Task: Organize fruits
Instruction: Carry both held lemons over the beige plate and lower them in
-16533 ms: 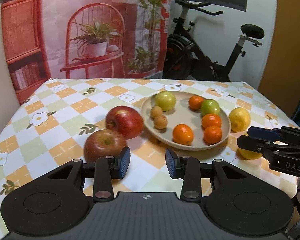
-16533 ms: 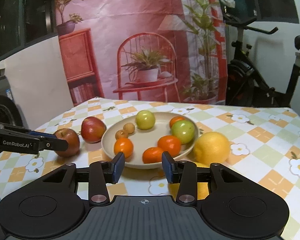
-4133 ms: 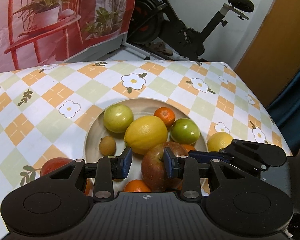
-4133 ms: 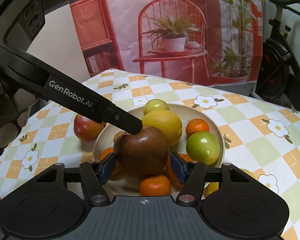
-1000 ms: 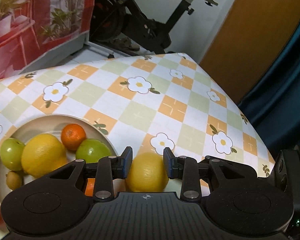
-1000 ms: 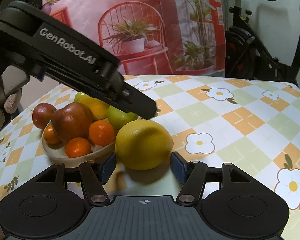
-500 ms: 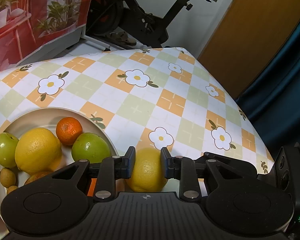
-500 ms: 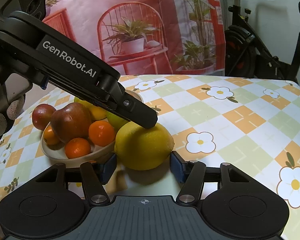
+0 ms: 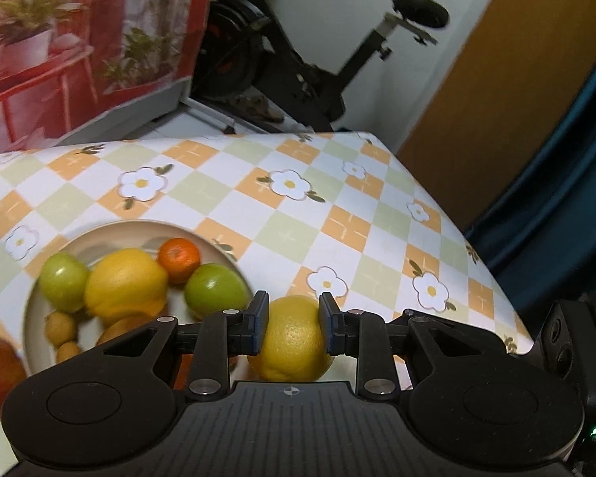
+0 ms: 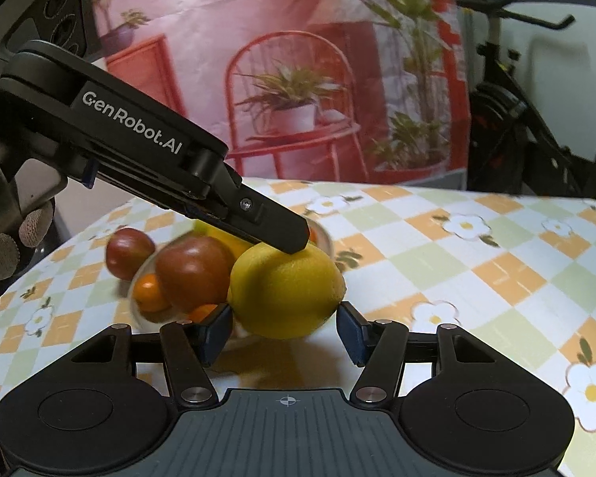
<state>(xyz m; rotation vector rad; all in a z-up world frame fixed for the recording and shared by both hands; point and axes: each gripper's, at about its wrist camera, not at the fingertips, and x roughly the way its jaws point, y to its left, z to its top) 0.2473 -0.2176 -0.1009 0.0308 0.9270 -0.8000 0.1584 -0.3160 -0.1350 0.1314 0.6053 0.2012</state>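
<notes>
My left gripper is shut on a yellow lemon, held a little above the tablecloth just right of the beige plate. The same lemon shows in the right wrist view, with the left gripper's fingers on top of it. My right gripper is open, its pads either side of the lemon and apart from it. The plate holds another lemon, two green fruits, oranges, small brown fruits and a red apple.
A second red apple lies on the checked tablecloth left of the plate. The table's right edge is close, with a blue curtain beyond it. An exercise bike and a printed backdrop stand behind.
My left gripper has closed on the lemon and lifted it slightly off the cloth. The right gripper has stayed open around it, and both views have shifted a little.
</notes>
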